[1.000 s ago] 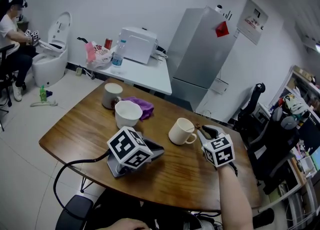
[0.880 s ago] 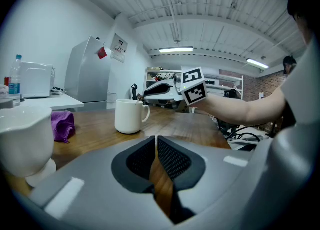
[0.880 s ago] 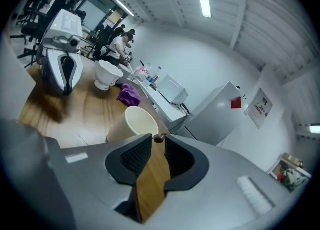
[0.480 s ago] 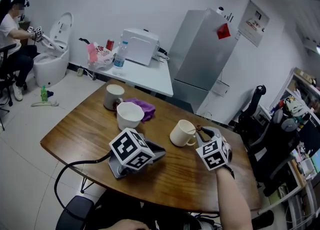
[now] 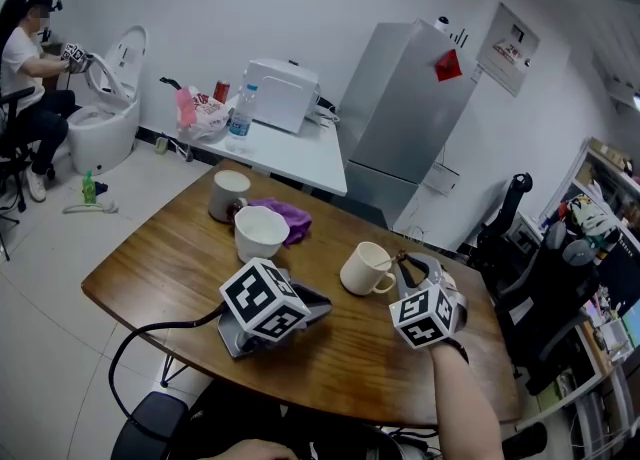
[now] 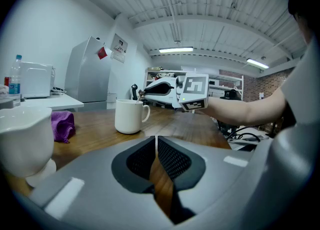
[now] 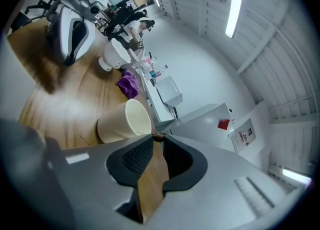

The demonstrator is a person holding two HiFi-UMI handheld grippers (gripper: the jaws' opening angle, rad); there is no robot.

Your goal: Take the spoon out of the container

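A white mug (image 5: 360,270) stands on the wooden table (image 5: 170,258), right of centre. A thin spoon with a brown handle end (image 5: 400,256) leans out over its right rim. My right gripper (image 5: 402,263) reaches in from the right. Its jaws are closing, and their tips pinch that brown end (image 7: 158,137) just above the mug (image 7: 122,121). The left gripper view shows the same grip (image 6: 143,92) over the mug (image 6: 129,116). My left gripper (image 5: 318,300) rests on the table left of the mug, shut and empty (image 6: 156,141).
A white footed cup (image 5: 260,231), a purple cloth (image 5: 288,216) and a second mug (image 5: 228,193) sit at the table's far left. A black cable (image 5: 150,333) hangs off the near edge. Behind are a white side table (image 5: 290,143), a grey fridge (image 5: 405,113) and an office chair (image 5: 505,218).
My right gripper has shifted left and slightly nearer, toward the mug's rim, and its marker cube has turned. The left gripper and the mug have not moved.
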